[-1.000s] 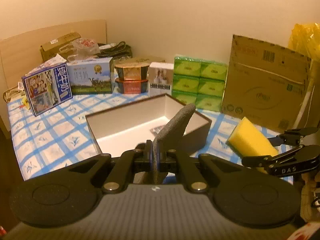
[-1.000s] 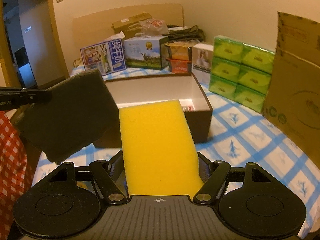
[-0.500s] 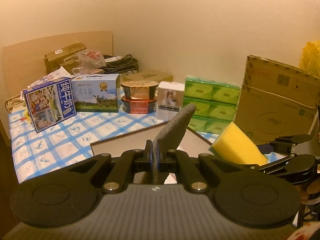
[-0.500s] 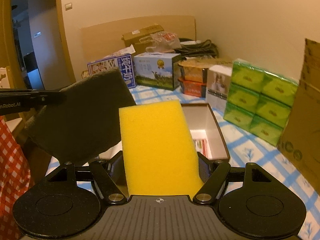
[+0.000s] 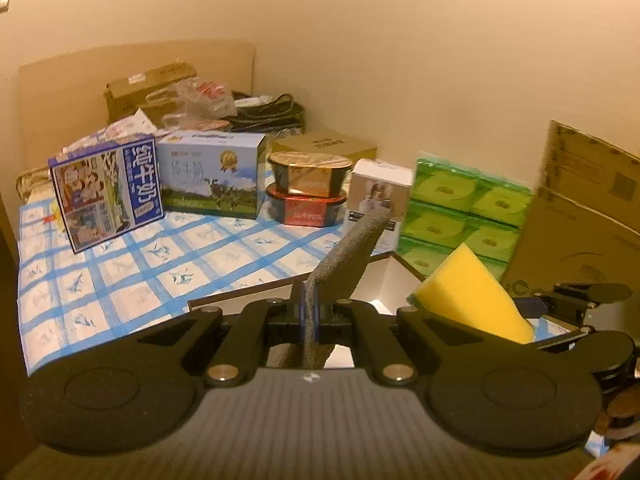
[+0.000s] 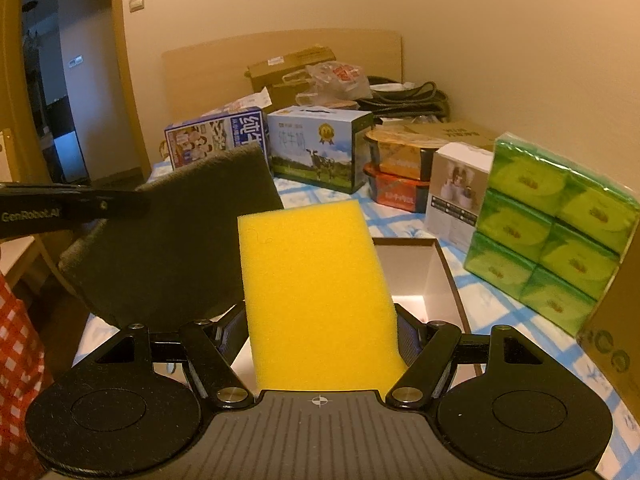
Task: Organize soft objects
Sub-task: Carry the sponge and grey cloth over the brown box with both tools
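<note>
Looking along the left gripper (image 5: 308,312), its fingers are pinched tight on a dark grey sponge (image 5: 348,256), which stands edge-on and leans toward one o'clock above the open brown box (image 5: 240,294). At three o'clock the yellow sponge (image 5: 472,296) sits held in the right gripper (image 5: 560,320), also over the box's right end. Across the blue checked tablecloth (image 5: 120,280), a blue milk carton (image 5: 108,192) stands at ten o'clock, a cow-printed box (image 5: 212,178) at eleven, two stacked food tubs (image 5: 306,188) at twelve, and green tissue packs (image 5: 464,216) at two, beside a cardboard box (image 5: 584,216).

From the right wrist view, the right gripper (image 6: 320,336) is closed on the yellow sponge (image 6: 316,296), whose broad face fills the centre and rises toward twelve o'clock. The dark grey sponge (image 6: 176,236) hangs at ten o'clock, broad side showing, clamped by the left gripper (image 6: 120,204). The brown box (image 6: 444,280), white inside, lies below both, open at two o'clock. Green tissue packs (image 6: 552,224) stand at three o'clock.
</note>
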{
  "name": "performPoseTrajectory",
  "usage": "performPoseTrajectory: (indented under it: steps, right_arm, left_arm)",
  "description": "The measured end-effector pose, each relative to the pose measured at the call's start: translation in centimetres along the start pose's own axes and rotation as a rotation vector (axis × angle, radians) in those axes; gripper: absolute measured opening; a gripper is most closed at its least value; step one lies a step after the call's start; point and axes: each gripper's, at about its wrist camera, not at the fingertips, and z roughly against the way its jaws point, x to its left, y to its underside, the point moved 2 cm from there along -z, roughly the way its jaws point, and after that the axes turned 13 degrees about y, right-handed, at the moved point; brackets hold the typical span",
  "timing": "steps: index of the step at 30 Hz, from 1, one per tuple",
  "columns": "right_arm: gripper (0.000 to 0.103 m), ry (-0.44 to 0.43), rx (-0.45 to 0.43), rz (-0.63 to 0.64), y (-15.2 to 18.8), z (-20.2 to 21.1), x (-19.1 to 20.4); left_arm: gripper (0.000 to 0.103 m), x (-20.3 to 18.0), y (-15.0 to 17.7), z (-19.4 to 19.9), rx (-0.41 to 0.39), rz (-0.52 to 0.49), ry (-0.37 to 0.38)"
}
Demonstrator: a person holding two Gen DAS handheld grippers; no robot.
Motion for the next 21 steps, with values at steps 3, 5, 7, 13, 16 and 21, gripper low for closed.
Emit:
performPoseTrajectory:
  steps: [3, 5, 7, 13, 16, 21]
  right_arm:
    - [0.072, 0.000, 0.006, 0.003, -0.4, -1.7, 0.0]
    - [0.072, 0.000, 0.016, 0.002, -0.5, -2.8, -0.1]
    - [0.072, -0.002, 0.027, -0.003, -0.2, -3.6, -0.2]
    - [0.072, 0.003, 0.071, -0.019, 0.8, -5.8, -0.8]
    - [0.072, 0.001, 0.089, -0.023, 1.2, -6.6, -0.9]
    - [0.073, 0.001, 0.108, -0.021, 1.6, -7.7, -0.5]
  left_arm:
    - [0.003, 1.1, 0.0, -1.8, 0.013, 0.026, -0.016]
    - [0.004, 1.8, 0.2, -3.0, 0.026, 0.053, -0.021]
    - [0.005, 2.9, 0.6, -4.6, 0.062, 0.101, -0.005]
    - [0.012, 4.1, 2.7, -7.7, 0.147, 0.088, -0.047]
    - [0.015, 4.5, 3.6, -8.1, 0.165, 0.101, -0.043]
    - [0.020, 4.9, 4.6, -8.2, 0.189, 0.115, -0.035]
